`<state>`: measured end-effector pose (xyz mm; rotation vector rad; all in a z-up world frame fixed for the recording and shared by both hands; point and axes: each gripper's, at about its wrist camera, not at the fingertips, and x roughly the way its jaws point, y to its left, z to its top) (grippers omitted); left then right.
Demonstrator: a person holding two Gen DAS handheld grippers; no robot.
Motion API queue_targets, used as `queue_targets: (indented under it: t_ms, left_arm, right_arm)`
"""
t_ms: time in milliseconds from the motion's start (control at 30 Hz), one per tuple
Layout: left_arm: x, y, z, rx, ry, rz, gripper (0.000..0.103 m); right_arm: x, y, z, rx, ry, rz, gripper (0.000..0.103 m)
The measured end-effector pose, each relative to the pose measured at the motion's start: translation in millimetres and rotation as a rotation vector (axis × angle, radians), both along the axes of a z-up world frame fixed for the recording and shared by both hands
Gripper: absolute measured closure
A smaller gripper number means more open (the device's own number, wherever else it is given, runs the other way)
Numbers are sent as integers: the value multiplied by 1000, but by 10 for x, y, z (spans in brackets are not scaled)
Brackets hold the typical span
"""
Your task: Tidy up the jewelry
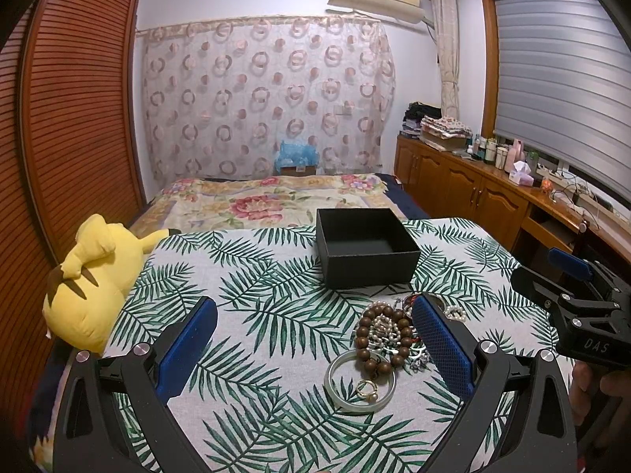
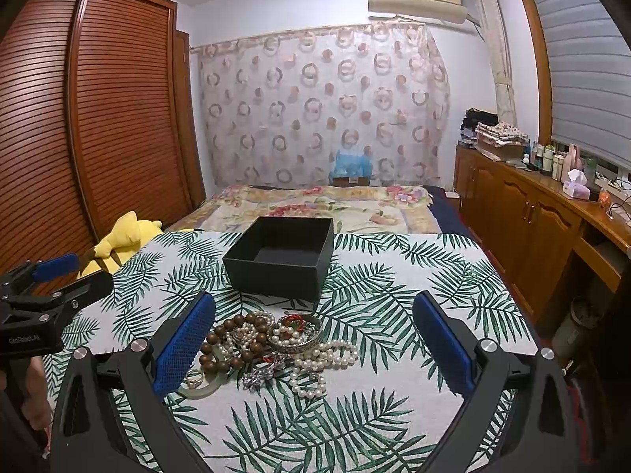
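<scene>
A tangle of jewelry [image 2: 272, 349] lies on the leaf-print cloth: a brown wooden bead bracelet [image 1: 402, 323], a pale bangle [image 1: 335, 378] with a gold ring [image 1: 366, 388] inside it, pearl strands [image 2: 335, 352] and a silver bangle [image 2: 295, 345]. Behind the pile stands an open black box [image 1: 366, 248] [image 2: 282, 256], empty inside. My left gripper [image 1: 314, 302] is open above the cloth, its right finger beside the pile. My right gripper [image 2: 314, 299] is open, with the pile just inside its left finger. Neither holds anything.
The leaf-print cloth [image 1: 256, 295] covers the work surface. A yellow plush toy [image 1: 94, 276] lies at its left edge. A bed with a floral cover [image 2: 327, 205] is beyond, a louvred wardrobe [image 2: 118, 118] stands left, and a wooden cabinet [image 2: 524, 216] with bottles runs along the right.
</scene>
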<state>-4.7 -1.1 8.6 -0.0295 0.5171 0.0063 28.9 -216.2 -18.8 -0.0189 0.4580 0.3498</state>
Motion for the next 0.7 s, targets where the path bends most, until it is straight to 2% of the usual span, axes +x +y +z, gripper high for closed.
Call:
queue_targets:
  t_ms: [667, 700]
  left_arm:
    - [-12, 1, 41, 0, -3, 1, 7]
    - [-13, -1, 52, 0, -2, 0, 8]
  right_arm:
    - [3, -80, 29, 0, -8, -1, 2]
    - [-33, 12, 84, -4, -8, -1, 2]
